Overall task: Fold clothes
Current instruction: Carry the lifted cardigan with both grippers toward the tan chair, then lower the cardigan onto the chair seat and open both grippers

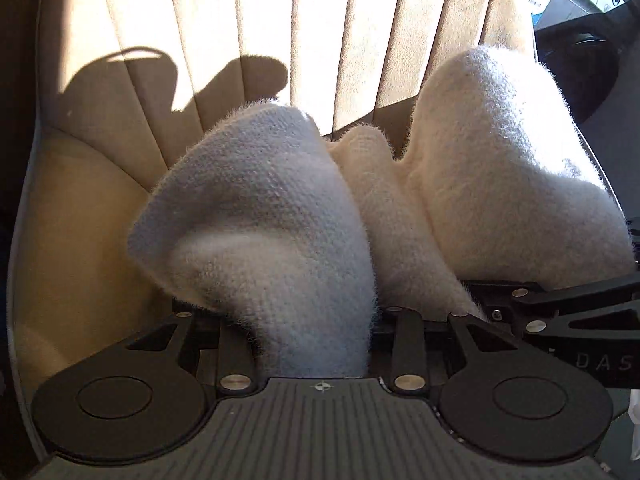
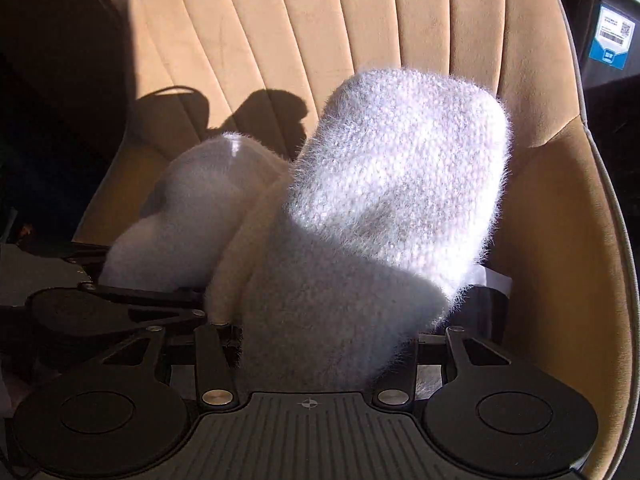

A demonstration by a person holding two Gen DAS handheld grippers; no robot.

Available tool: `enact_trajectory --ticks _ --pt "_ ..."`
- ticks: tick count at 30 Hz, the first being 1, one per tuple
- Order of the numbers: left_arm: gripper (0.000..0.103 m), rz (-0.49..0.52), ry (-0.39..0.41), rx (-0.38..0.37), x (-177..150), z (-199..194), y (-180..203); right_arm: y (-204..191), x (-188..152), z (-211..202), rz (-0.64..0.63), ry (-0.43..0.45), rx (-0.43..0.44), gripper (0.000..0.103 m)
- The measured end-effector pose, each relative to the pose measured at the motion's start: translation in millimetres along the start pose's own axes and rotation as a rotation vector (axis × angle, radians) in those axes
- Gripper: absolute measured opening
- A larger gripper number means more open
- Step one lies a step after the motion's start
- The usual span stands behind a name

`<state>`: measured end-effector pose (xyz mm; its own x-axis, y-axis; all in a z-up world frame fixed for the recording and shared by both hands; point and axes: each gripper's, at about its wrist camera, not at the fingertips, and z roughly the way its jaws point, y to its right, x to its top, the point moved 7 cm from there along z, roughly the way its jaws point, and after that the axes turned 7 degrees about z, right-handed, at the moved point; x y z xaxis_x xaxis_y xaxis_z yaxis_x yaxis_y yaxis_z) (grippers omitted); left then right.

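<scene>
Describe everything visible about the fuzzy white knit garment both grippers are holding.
The fuzzy white knit garment is a soft, hairy, loosely knitted fabric, white to cream, bunched into rounded humps rather than laid flat. It rises from between the fingers of the left gripper and, in the right wrist view, of the right gripper; the fingers themselves are hidden under the fabric. It hangs in front of a tan ribbed chair, partly sunlit and partly in shadow. A cream fold sits between the humps.

Left gripper (image 1: 316, 320) pinches fuzzy white garment (image 1: 272, 216).
</scene>
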<state>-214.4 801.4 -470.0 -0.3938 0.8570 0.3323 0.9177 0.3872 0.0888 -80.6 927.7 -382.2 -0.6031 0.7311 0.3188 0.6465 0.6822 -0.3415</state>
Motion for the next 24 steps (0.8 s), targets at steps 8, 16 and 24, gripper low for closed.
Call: enact_trajectory --ticks 8,16,24 --pt "0.039 -0.034 -0.121 -0.054 -26.3 51.8 -10.1 52.7 -43.3 66.3 0.073 -0.150 -0.076 0.045" --pt "0.037 0.005 -0.156 -0.003 -27.5 17.2 -9.5 62.6 -53.1 44.7 0.135 -0.155 -0.039 0.044" --pt "0.040 -0.021 -0.135 -0.006 -50.3 20.3 -17.3 86.6 -73.4 23.9 0.137 -0.189 -0.060 0.043"
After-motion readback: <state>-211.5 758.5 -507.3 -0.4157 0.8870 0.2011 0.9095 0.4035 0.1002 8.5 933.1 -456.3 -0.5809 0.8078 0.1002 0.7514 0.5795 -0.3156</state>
